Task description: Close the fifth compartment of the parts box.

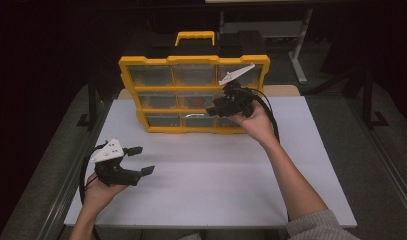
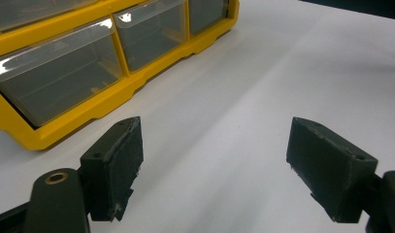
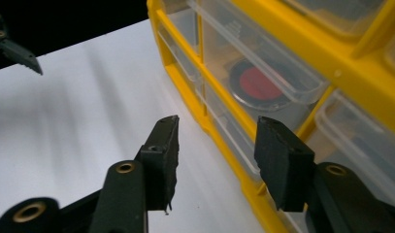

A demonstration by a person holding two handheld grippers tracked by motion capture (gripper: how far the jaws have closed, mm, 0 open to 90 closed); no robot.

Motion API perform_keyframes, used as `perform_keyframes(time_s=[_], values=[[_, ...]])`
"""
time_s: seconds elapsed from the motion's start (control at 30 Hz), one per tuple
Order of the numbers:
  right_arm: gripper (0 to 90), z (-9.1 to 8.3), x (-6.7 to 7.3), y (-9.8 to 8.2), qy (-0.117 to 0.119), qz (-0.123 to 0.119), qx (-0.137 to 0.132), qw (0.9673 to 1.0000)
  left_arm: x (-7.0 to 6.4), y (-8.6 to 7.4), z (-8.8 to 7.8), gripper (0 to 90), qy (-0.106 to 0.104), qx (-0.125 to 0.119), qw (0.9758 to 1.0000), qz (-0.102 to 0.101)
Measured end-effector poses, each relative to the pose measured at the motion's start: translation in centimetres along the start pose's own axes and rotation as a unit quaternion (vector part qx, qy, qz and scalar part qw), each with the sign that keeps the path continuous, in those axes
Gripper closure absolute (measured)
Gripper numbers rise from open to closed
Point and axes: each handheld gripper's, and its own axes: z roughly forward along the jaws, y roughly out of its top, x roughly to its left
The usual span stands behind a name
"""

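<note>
Yellow parts organizer (image 1: 193, 61) standing upright at the far middle of the white table (image 1: 206, 185), carry handle (image 1: 194, 37) on top, nine clear drawers in three rows facing the person. Right tongs (image 1: 217, 107) raised in front of the lower right drawers, jaws moderately apart and holding nothing — in the right gripper view, aimed at the frame edge just below a clear drawer (image 3: 263, 73) with a red round object (image 3: 258, 83) inside; exact nature of that object hard to tell. Left tongs (image 1: 140, 160) low over the near left of the table, well apart from the case, jaws spread wide and empty; bottom-row drawers (image 2: 59, 73) visible ahead in the left gripper view. Probably a light, rigid case of hard plastic, apt to slide or tip backward on the smooth table if pushed at the front. Drawer fronts likely thin, glossy and slippery — a pinch on the top lip of a drawer looks like the best hold, pulled straight out, with a gentle squeeze to avoid cracking the clear plastic. For lifting the whole case, the handle on top looks like the natural hold. Steadying the frame with the free tongs likely worthwhile while a drawer comes out.
</note>
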Motion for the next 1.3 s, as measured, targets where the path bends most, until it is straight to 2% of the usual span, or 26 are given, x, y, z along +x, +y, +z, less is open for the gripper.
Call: perform_keyframes(time_s=[0.07, 0.3, 0.47, 0.67, 0.73, 0.8, 0.9, 1.03, 1.1, 1.3], values=[[44.0, -0.1, 0.2, -0.4, -0.001, 0.001, -0.005, 1.0, 0.0, 0.0, 0.0, 20.8, 0.001, 0.0, 1.0, 0.0], [37.7, -0.4, 0.1, -2.1, 0.007, 0.022, -0.024, 0.9994, 0.0, 0.0, 0.2, 20.8, 0.001, 0.004, 1.0, 0.0], [33.5, -0.5, -0.3, -3.4, 0.014, 0.033, -0.024, 0.9991, -0.1, -0.1, 0.5, 20.8, 0.0, 0.01, 0.9999, 0.001], [26.8, -1.1, 0.0, -4.5, 0.011, 0.041, -0.022, 0.9989, -0.1, -0.1, 0.6, 20.8, -0.001, 0.01, 0.9999, -0.001], [25.6, -1.3, -0.1, -4.8, 0.011, 0.037, -0.026, 0.9989, -0.1, -0.2, 0.6, 20.8, 0.0, 0.011, 0.9999, -0.005], [24.9, -1.6, 0.0, -5.2, 0.013, 0.043, -0.029, 0.9986, 0.0, -0.2, 0.5, 20.8, 0.001, 0.016, 0.9999, -0.005], [24.9, -1.9, 0.0, -6.0, 0.013, 0.043, -0.03, 0.9985, 0.1, -0.3, 0.7, 20.8, 0.003, 0.008, 0.9999, -0.01], [24.0, -2.1, 0.0, -7.2, 0.014, 0.052, -0.03, 0.9981, 0.1, -0.2, 0.7, 20.8, 0.003, 0.011, 0.9999, -0.012], [22.2, -2.3, 0.0, -7.8, 0.011, 0.056, -0.027, 0.998, 0.2, -0.2, 0.6, 20.8, 0.005, 0.015, 0.9999, -0.005], [20.6, -3.1, -0.1, -9.4, 0.008, 0.068, -0.034, 0.9971, 0.2, -0.2, 0.6, 20.8, 0.007, 0.018, 0.9998, -0.002]])
